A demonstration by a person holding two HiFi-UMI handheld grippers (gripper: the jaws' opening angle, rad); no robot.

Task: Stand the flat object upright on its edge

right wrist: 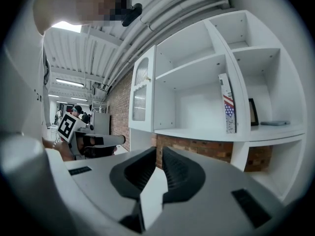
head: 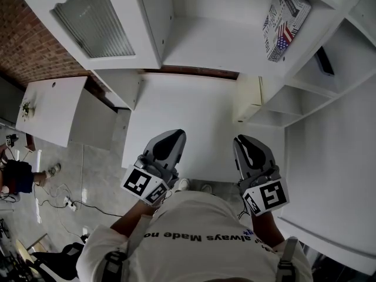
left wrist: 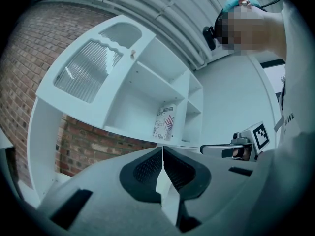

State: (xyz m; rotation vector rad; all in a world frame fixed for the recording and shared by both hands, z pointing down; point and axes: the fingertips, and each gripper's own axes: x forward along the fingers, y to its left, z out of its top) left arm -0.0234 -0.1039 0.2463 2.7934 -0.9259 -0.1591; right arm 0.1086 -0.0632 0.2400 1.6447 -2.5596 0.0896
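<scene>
While the person stood at the near edge of the white table (head: 188,107), both forearms were drawn in close to the body with the elbows bent. Each hand held a gripper just above that edge, the two side by side, roughly level and pointing forward toward the shelving. The left gripper (head: 175,134) leaned a little to the right, its marker cube at the back, close to the person's white shirt (head: 200,231). In the left gripper view its jaws met at the tips, closed together with nothing between them. The right gripper (head: 241,140) sat well apart from it on the other side, tilted a little to the left. In the right gripper view its jaws stood almost together, with only a thin slit between the tips and nothing in it. Neither gripper touched anything on the table. Beyond the table rose a white shelf unit (head: 205,46) with open compartments and a ribbed glass door (head: 94,22) at its left. The flat object (head: 286,19), a slim printed box or book with a flag pattern, stood upright on its edge at the right end of an open compartment. It was just beside the divider and far from both grippers. A brick wall (head: 23,46) showed behind and to the left of the unit.
</scene>
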